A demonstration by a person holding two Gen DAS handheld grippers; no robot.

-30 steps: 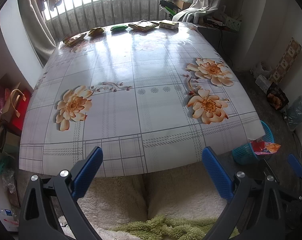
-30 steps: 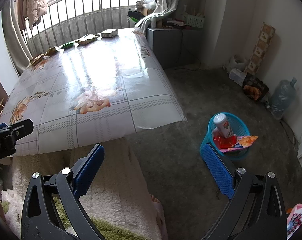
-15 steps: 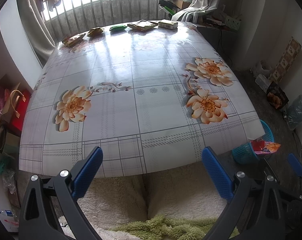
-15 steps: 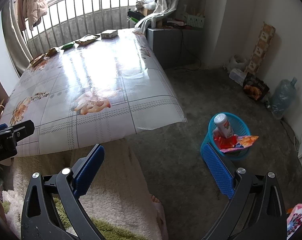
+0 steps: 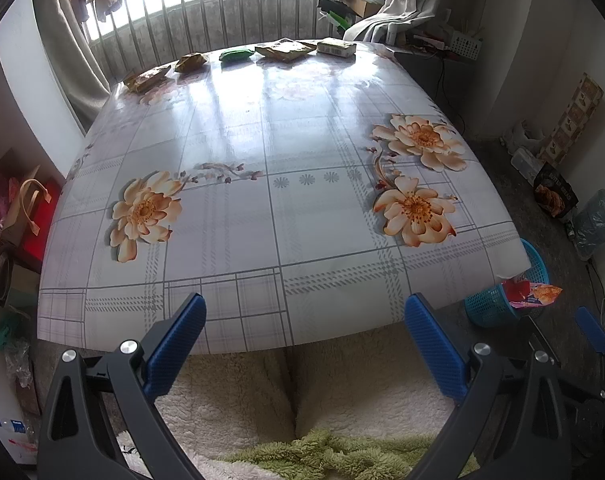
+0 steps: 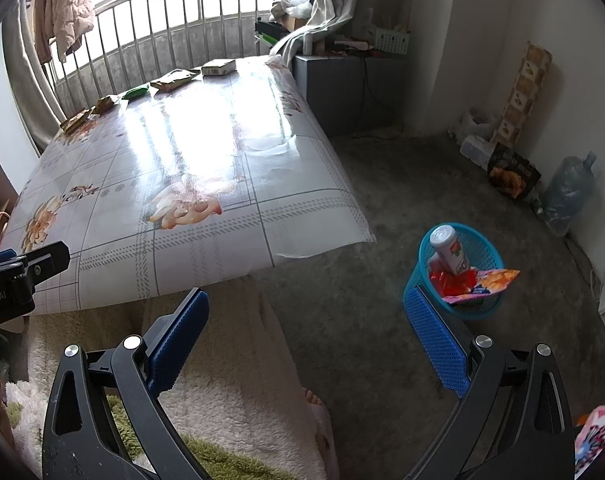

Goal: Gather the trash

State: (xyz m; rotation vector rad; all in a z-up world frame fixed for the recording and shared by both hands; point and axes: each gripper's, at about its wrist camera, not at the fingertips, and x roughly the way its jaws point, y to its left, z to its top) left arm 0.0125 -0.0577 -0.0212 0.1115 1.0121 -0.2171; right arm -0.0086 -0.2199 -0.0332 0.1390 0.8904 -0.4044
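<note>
Several snack packets lie in a row along the table's far edge: a brown packet, a crumpled packet, a green packet, a flat packet and a small box. The box and the green packet also show in the right wrist view. On the floor right of the table stands a blue basket holding a can and wrappers. My left gripper is open over the table's near edge. My right gripper is open too, near the basket.
The table carries a glossy flowered cloth. Fluffy white fabric covers a person's lap below both grippers. Bags crowd the floor on the left. A water jug and a bread bag stand by the right wall.
The left wrist view has shifted slightly towards the table. The right gripper has hardly moved. Both grippers stay open and empty.
</note>
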